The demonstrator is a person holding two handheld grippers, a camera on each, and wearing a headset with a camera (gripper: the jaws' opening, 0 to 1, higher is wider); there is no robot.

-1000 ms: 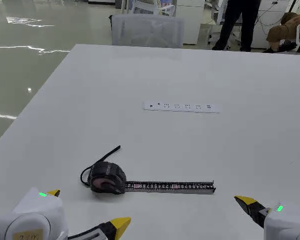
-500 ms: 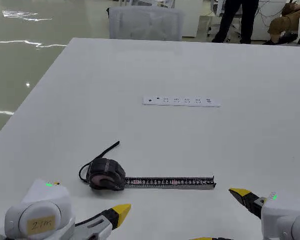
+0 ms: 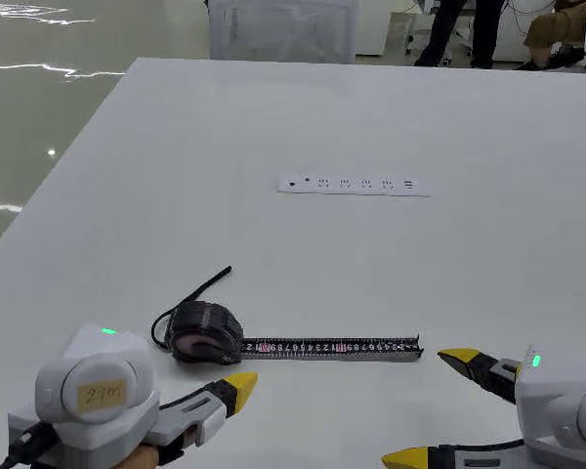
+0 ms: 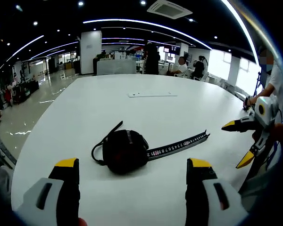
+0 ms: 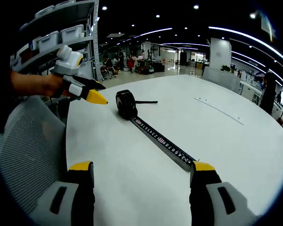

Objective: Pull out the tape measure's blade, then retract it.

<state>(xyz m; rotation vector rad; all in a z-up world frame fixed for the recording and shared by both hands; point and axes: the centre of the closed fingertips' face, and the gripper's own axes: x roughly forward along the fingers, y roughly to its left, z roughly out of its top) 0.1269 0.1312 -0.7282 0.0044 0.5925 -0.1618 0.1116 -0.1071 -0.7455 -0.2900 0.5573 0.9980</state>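
A black tape measure [image 3: 203, 333] lies on the white table [image 3: 303, 117], its blade [image 3: 332, 347] drawn out to the right and lying flat. A black wrist strap curls off its left side. My left gripper [image 3: 181, 376] hovers open just short of the case, which sits between and beyond the yellow tips in the left gripper view [image 4: 125, 150]. My right gripper [image 3: 432, 407] is open near the blade's hooked end [image 5: 191, 162], with nothing between its jaws. Neither gripper touches the tape.
A white power strip [image 3: 352, 184] lies farther back at mid-table. A grey mesh chair [image 3: 281, 29] stands at the far edge, and people stand beyond it. The table's left edge runs diagonally beside the left gripper.
Both grippers have come forward a little toward the tape measure. The tape measure and its blade have not moved; the head camera has tilted down.
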